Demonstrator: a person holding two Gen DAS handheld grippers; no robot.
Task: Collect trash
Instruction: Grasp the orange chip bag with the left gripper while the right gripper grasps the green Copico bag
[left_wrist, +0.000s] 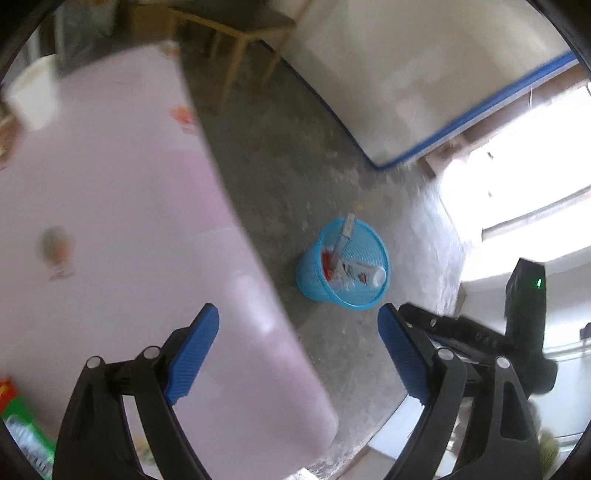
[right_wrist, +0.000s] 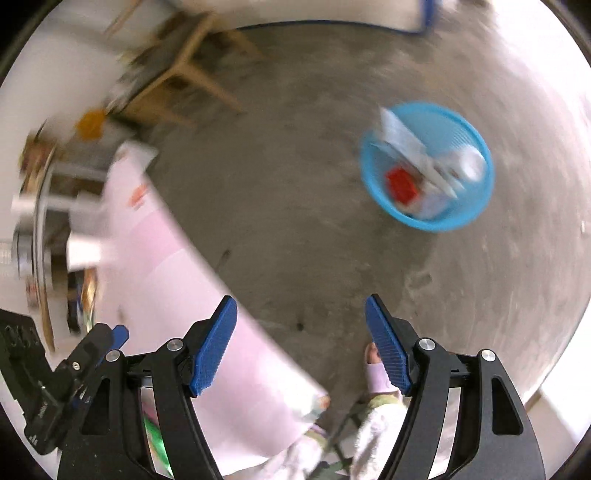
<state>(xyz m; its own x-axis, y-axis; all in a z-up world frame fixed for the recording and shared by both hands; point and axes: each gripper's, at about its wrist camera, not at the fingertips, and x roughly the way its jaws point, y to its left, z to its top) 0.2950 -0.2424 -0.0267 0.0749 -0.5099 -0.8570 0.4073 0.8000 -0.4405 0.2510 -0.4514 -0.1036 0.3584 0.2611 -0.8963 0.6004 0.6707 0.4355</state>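
Trash is sitting inside a blue mesh basket (left_wrist: 343, 264) that is standing on the grey concrete floor (left_wrist: 280, 177), apart from the pink-clothed tabletop (left_wrist: 122, 221). In the basket a white bottle (left_wrist: 364, 273) is lying on its side next to a red packet (right_wrist: 402, 184) and a pale flat strip (left_wrist: 345, 234) that is leaning up past the rim; the right wrist view is blurring these things. The left gripper (left_wrist: 298, 354) is hanging over the tabletop's edge with its jaws spread wide and nothing between them, the basket showing beyond them. The right gripper (right_wrist: 301, 343) is hovering above the floor beside the tabletop, its jaws also spread and empty, with the basket farther off toward its right finger. A wooden chair (left_wrist: 240, 40) is standing on the floor beyond the basket, near the white wall with the blue stripe (left_wrist: 406, 85).
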